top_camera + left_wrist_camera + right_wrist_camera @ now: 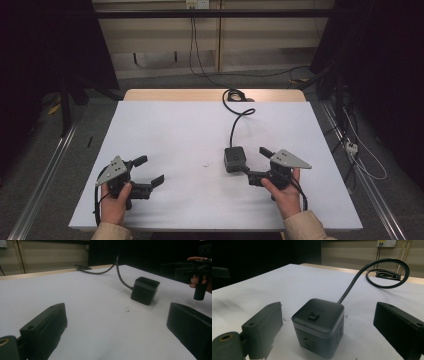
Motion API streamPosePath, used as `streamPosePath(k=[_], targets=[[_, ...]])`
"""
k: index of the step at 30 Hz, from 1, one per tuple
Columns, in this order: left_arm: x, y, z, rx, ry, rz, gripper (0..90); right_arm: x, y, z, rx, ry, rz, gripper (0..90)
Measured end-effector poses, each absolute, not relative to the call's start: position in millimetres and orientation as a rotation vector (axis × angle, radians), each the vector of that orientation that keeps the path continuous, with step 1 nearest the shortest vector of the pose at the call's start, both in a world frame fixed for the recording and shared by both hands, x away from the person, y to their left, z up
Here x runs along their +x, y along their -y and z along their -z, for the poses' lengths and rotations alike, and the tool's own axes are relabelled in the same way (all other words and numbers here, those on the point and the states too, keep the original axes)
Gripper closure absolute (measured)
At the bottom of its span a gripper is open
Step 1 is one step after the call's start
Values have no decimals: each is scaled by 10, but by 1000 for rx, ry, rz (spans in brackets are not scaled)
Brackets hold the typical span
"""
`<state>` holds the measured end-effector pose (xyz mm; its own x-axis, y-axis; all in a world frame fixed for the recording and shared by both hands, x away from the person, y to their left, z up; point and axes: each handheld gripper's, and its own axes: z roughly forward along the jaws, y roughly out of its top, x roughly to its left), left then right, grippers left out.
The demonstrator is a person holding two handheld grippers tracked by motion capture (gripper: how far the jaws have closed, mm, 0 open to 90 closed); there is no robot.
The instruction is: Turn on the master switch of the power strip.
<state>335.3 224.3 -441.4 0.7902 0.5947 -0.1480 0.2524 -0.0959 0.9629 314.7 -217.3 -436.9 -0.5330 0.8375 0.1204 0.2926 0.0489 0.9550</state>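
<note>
A dark grey cube power strip (234, 159) stands on the white table (180, 130), its black cable (239, 117) curling back to a coil at the far edge. My right gripper (259, 163) is open just right of the cube, one jaw close to its side; in the right gripper view the cube (318, 325) sits between the spread jaws, with a button on top and sockets on its side. My left gripper (149, 171) rests open at the front left, nothing between its jaws. From the left gripper view the cube (145, 290) is farther off, with the right gripper (200, 280) beyond it.
The cable's coil (234, 95) lies on the bare wooden strip (165, 95) at the table's far end. A small speck (205, 164) marks the table left of the cube. Metal rails (45, 170) run along the floor at both sides.
</note>
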Motion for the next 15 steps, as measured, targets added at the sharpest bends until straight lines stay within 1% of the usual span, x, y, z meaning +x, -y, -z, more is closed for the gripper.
streamPosePath(k=[10, 15], targets=[[3354, -2241, 4414, 1684, -672, -326, 27, 3173, 2148, 4355, 1132, -1862, -1503, 116], [3356, -2241, 4415, 1681, -674, -327, 27, 3186, 2141, 4349, 1123, -1864, -1494, 148]])
